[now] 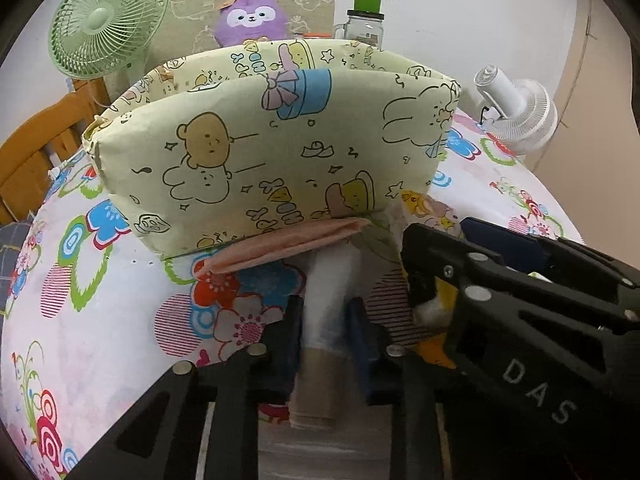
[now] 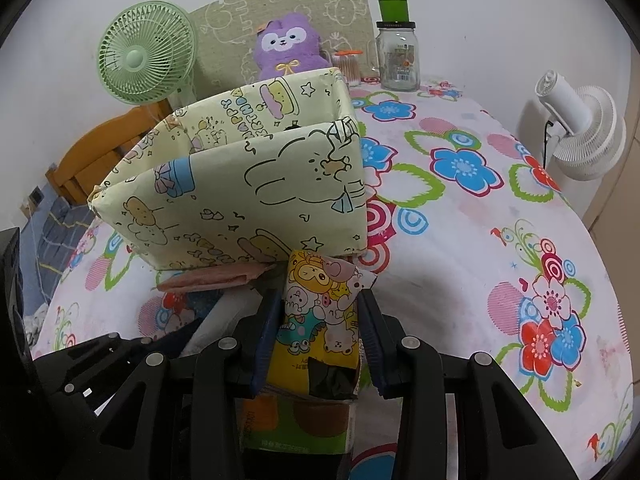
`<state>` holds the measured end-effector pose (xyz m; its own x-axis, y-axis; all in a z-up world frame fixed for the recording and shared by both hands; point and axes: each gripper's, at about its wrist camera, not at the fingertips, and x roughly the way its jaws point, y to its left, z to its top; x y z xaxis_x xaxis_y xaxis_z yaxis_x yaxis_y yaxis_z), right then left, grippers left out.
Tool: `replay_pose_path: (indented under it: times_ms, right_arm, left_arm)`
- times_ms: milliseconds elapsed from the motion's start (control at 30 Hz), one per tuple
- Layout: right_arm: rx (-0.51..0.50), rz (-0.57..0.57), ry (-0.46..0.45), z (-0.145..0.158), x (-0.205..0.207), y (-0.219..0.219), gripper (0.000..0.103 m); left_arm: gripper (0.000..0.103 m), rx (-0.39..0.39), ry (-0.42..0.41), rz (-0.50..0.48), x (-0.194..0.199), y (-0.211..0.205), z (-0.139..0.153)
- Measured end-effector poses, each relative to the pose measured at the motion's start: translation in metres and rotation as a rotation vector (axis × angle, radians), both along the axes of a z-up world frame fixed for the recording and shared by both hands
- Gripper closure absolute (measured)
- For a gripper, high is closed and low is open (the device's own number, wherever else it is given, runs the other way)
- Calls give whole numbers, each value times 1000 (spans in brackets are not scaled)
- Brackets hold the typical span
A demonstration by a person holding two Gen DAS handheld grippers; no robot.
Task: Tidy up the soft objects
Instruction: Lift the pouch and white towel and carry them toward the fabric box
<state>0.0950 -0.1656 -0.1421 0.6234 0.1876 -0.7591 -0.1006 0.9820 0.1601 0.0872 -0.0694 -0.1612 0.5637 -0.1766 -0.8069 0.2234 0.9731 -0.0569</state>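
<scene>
At the far left a green fan (image 1: 105, 20) stands behind the tabletop (image 1: 100, 320), well clear of the work, with a purple plush toy (image 1: 251, 19) propped against the wall behind the box. The paper-covered storage box (image 1: 256, 160) sits open-topped in the middle of the flowered cloth, within easy reach of both hands, and is judged to be where the soft things are meant to go. A folded pink cloth (image 1: 288, 246) lies flat on the tabletop, touching the foot of the box's near wall, not yet inside. Just in front of it the left gripper (image 1: 324, 328) is closed narrowly on a white roll (image 1: 330, 288), seemingly tissue or wrap on a cardboard core; the roll lies along the fingers, so the pads pinch its sides, likely a grip for lifting it endwise over the box wall. To its right the right gripper (image 2: 322, 340) is clamped partway on a cartoon-printed tissue pack (image 2: 320, 316), held by its flanks with its crumpled end pointing toward the box, probably so the soft pack is squeezed only lightly. Both held things are near the box's front wall and below its rim. Farther right a glass jar (image 2: 398, 60) with a green cap stands at the back, and a white fan (image 2: 580, 132) sits at the tabletop's right edge, neither involved.
</scene>
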Motion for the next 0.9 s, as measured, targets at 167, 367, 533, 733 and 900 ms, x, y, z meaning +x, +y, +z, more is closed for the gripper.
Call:
replay_pose_path:
  times_ms: [167, 367, 533, 733, 900]
  right_arm:
    - [0, 6, -9, 3, -4, 2, 61]
    - [-2, 11, -23, 7, -9, 4, 61]
    - [-3, 21, -39, 13, -15, 7, 61]
    - [-2, 31, -71, 25, -23, 12, 61]
    - [-1, 37, -95, 35, -29, 15, 61]
  left_arm:
    - [88, -3, -5, 11, -3, 2, 4]
    - [88, -5, -37, 18, -11, 7, 15]
    - [88, -10, -66, 18, -17, 10, 25]
    - [88, -11, -100, 23, -25, 13, 36]
    - [88, -11, -124, 26, -30, 16, 46]
